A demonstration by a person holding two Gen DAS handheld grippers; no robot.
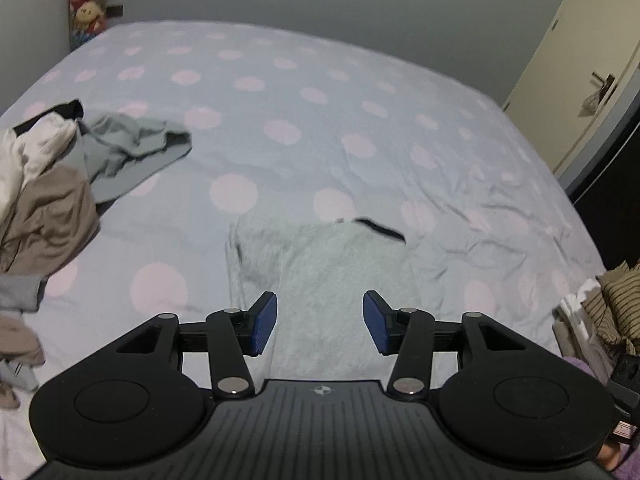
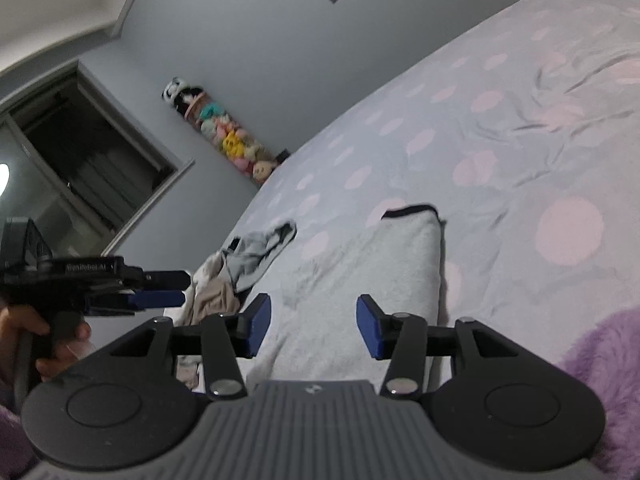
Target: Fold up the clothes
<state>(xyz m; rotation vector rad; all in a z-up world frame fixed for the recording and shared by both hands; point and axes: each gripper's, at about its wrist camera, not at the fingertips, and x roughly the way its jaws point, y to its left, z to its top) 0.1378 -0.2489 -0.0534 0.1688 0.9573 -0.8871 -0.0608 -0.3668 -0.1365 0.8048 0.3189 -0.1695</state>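
The grey garment (image 1: 332,280) lies flat on the bed (image 1: 320,120): soft, light, limp, best pinched at a hem corner. Both grippers' fingers (image 1: 264,322) are spread, empty.

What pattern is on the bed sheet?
The bed sheet is pale grey-blue with large pink polka dots, clearest in the left wrist view.

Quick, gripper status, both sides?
Left gripper: open, holding nothing, above the grey garment.
Right gripper: open, holding nothing.
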